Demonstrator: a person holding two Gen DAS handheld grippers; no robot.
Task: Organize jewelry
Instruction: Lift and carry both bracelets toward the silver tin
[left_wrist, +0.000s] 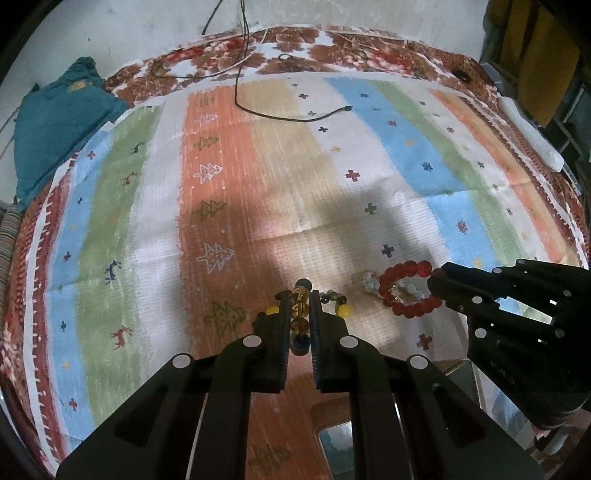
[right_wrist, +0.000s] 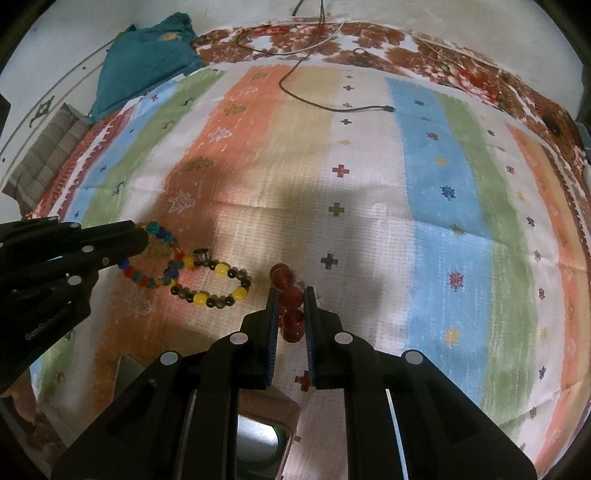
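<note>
On the striped cloth (right_wrist: 369, 206) that covers the bed, the jewelry lies in a loose row near the front. Far left, the left claw (left_wrist: 299, 299) is clamped on the colored bead bracelet (right_wrist: 162, 258), its two fingers pressed against amber and dark beads. Just beside that, touching it, rests a bracelet of yellow and dark beads (right_wrist: 210, 288) with a small metal ring (right_wrist: 200, 254) at its top edge. Further right, a pale beaded piece (left_wrist: 369, 282) sits against the red bead bracelet (left_wrist: 408, 288), which lies flat on a white stripe. The right claw (right_wrist: 291, 306) is closed on the red bracelet's beads. A black cable (left_wrist: 291, 117) runs across the far end of the cloth, and a teal cloth (left_wrist: 59, 122) sits at the far left corner.
</note>
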